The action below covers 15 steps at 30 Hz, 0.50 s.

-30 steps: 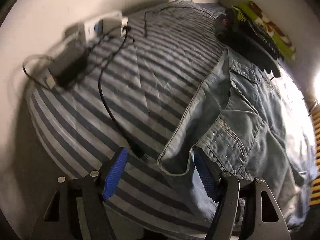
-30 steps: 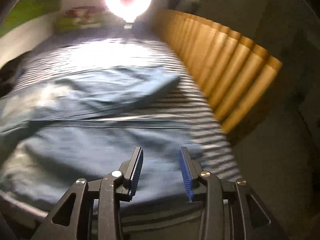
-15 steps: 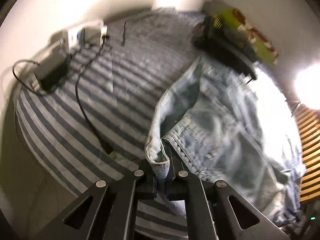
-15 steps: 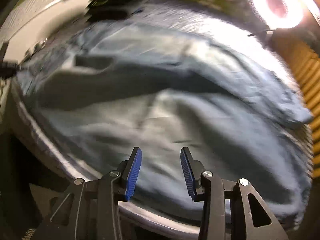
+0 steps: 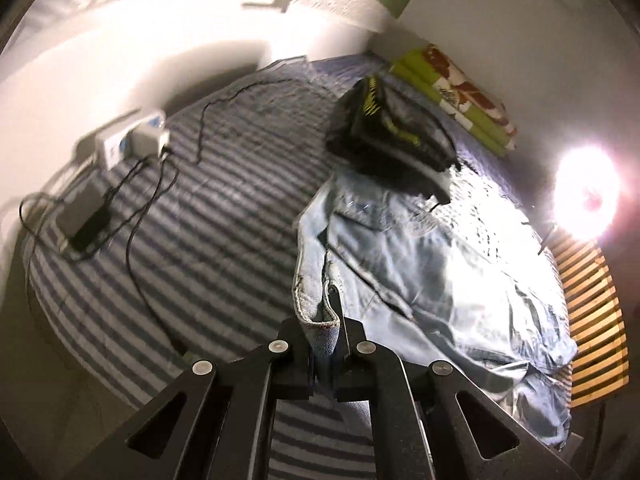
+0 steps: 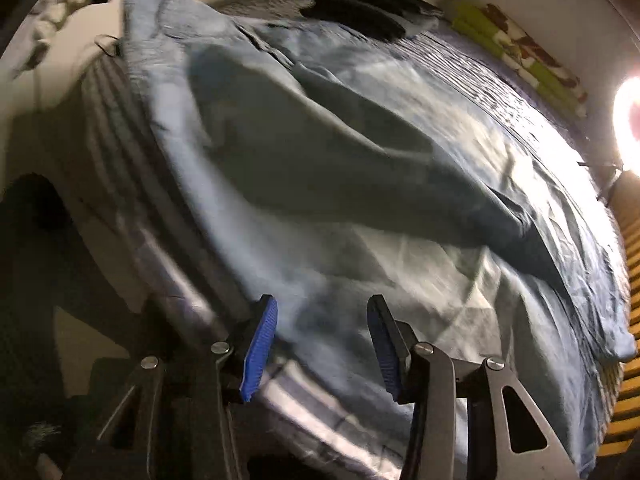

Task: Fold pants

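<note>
1. Left wrist view: the left gripper (image 5: 326, 344) is closed tight on the waistband edge of the jeans (image 5: 432, 264); a fold of the pale denim stands up between its two black fingers.
2. From this pinched edge, the jeans run away to the right over the bed (image 5: 224, 216), which has a blue and white striped cover.
3. The far end of the jeans lies near the lamp (image 5: 586, 196), where the cloth is very bright and the details are lost.
4. A black garment (image 5: 388, 136) with yellow marks lies beyond the jeans and touches their far edge.
5. Behind it, a green patterned cloth (image 5: 456, 96) lies along the wall.
6. On the left part of the bed there is a white power strip (image 5: 132, 140), a dark adapter (image 5: 86, 220), and black cables (image 5: 140, 240) that run across the stripes.
7. At the right edge, wooden slats (image 5: 592, 312) show beside the mattress.
8. Right wrist view: the right gripper (image 6: 322, 344) has its blue pads (image 6: 260, 348) apart and holds nothing.
9. It is over the near part of the jeans (image 6: 360, 184), close to the bed edge; this picture is blurred, so I cannot tell if the pads touch the cloth.
10. One leg lies raised in a long dark ridge across the other.
</note>
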{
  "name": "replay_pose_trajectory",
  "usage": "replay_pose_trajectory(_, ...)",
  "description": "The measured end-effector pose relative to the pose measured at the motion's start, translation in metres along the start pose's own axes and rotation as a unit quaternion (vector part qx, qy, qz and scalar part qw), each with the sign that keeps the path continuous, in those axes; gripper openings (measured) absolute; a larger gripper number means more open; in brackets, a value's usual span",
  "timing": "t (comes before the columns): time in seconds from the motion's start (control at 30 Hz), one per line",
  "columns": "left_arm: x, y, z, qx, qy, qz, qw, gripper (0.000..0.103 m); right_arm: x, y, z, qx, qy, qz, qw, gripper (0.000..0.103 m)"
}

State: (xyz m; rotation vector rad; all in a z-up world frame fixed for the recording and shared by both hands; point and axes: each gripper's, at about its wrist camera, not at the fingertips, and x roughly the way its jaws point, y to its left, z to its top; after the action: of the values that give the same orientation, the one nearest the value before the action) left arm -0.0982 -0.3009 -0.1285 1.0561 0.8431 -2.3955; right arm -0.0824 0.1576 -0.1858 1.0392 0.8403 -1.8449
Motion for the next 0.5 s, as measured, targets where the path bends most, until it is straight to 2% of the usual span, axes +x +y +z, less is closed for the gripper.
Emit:
replay_pose_trajectory(0.1, -0.011, -0.013, 0.007, 0.013, -0.009, -0.002, 0.9999, 0.004, -0.005, 0.008, 0.001, -0.018, -0.01, 0.004, 1.0, 0.046)
replay_pose_trajectory(0.2, -0.022, -0.013, 0.008, 0.018, -0.015, -0.003, 0.9997, 0.004, 0.009, 0.019, 0.002, -0.051, -0.003, -0.043, 0.998, 0.046)
replay_pose_trajectory(0.23, -0.025, -0.011, 0.007, 0.019, -0.014, 0.0, 0.9997, 0.004, 0.017, 0.022, 0.001, -0.062, 0.009, -0.06, 0.996, 0.038)
replay_pose_trajectory(0.27, -0.026, -0.007, 0.005, 0.021, -0.013, 0.002, 0.9997, 0.004, 0.022, 0.022, 0.001, -0.065, 0.017, -0.066, 0.996, 0.011)
replay_pose_trajectory(0.3, -0.027, -0.003, 0.003, 0.025, -0.011, 0.005, 0.9996, 0.004, 0.025, 0.022, 0.001, -0.063, 0.027, -0.069, 0.995, 0.003)
replay_pose_trajectory(0.33, -0.028, 0.002, -0.001, 0.03, -0.009, 0.012, 0.9994, 0.004, 0.024, 0.02, 0.001, -0.056, 0.029, -0.068, 0.996, 0.003)
replay_pose_trajectory(0.43, -0.015, 0.026, -0.021, 0.035, 0.012, 0.052, 0.9979, 0.005, 0.003, 0.015, -0.003, -0.031, 0.022, -0.007, 0.999, 0.003)
replay_pose_trajectory(0.47, -0.001, 0.036, -0.029, 0.04, 0.04, 0.066, 0.9962, 0.01, -0.004, 0.016, -0.006, -0.034, 0.024, 0.014, 0.999, 0.003)
replay_pose_trajectory(0.5, 0.009, 0.042, -0.035, 0.042, 0.065, 0.076, 0.9941, 0.016, -0.007, 0.018, -0.008, -0.042, 0.03, 0.03, 0.998, 0.008)
